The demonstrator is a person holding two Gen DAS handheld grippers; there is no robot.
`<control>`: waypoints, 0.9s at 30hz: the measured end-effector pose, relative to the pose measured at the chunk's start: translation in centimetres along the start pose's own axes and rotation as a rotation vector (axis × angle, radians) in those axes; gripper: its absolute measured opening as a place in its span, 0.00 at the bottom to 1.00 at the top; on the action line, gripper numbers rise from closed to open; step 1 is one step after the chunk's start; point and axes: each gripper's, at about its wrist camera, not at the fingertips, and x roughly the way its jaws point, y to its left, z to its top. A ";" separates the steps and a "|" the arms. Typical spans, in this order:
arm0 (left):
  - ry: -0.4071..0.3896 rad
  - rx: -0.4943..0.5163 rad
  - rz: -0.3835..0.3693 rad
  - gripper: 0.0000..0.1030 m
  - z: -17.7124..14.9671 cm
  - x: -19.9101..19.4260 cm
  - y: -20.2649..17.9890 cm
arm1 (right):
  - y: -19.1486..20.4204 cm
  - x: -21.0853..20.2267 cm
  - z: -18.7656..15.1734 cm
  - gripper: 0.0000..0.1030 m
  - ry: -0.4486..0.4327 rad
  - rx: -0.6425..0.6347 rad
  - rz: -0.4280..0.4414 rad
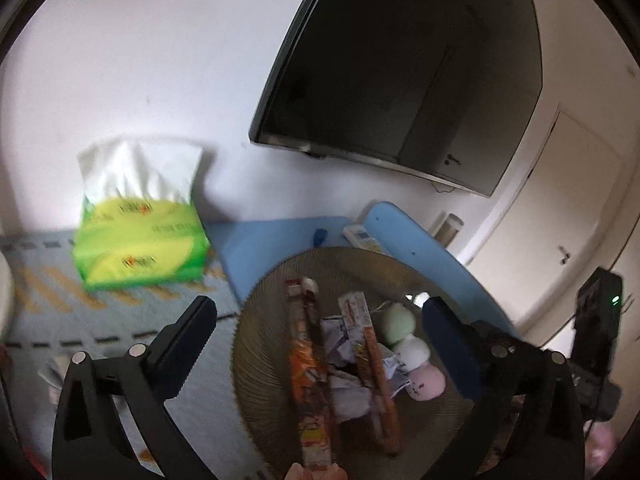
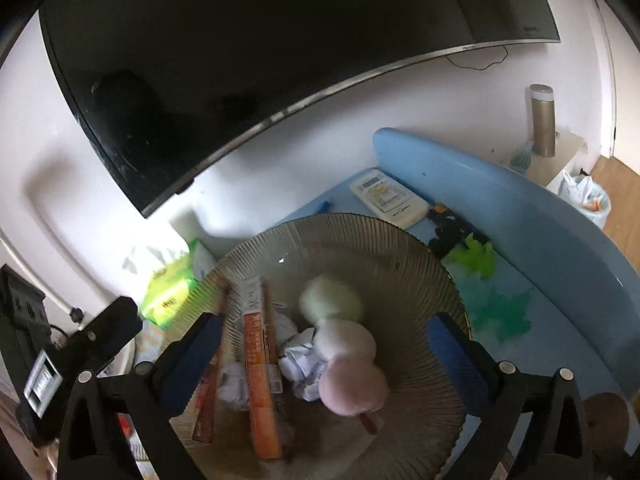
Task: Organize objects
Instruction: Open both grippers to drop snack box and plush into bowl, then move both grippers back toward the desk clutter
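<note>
A ribbed brown glass plate (image 1: 264, 320) (image 2: 420, 280) holds two long orange snack packs (image 1: 308, 372) (image 2: 260, 372), crumpled white paper (image 1: 340, 340) (image 2: 300, 356) and a skewer toy of green, white and pink balls (image 1: 412, 352) (image 2: 344, 340). My left gripper (image 1: 320, 324) is open above the plate, one finger off its left rim. My right gripper (image 2: 324, 336) is open, its fingers spanning the plate. A green tissue pack (image 1: 140, 240) (image 2: 172, 288) sits left of the plate by the wall.
A dark TV (image 1: 400, 72) (image 2: 248, 52) hangs on the wall. A blue tray (image 2: 520, 208) holds a white remote (image 2: 388, 196), a black item (image 2: 452, 232) and green scraps (image 2: 476, 256). A gold bottle (image 2: 542, 120) stands far right. A patterned mat (image 1: 48, 300) covers the left surface.
</note>
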 end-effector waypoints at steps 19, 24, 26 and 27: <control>-0.075 -0.041 -0.013 1.00 1.9 -8.7 0.9 | 1.9 -7.2 -0.7 1.00 -0.118 0.045 0.018; -0.111 -0.025 0.000 1.00 2.3 -12.7 1.7 | 3.1 -9.4 -1.4 1.00 -0.153 0.058 0.030; -0.130 -0.011 0.022 1.00 2.4 -14.9 2.4 | 4.0 -10.3 -1.6 1.00 -0.186 0.066 0.035; -0.138 -0.006 0.040 1.00 2.5 -15.9 2.9 | 4.6 -10.7 -1.6 1.00 -0.202 0.064 0.043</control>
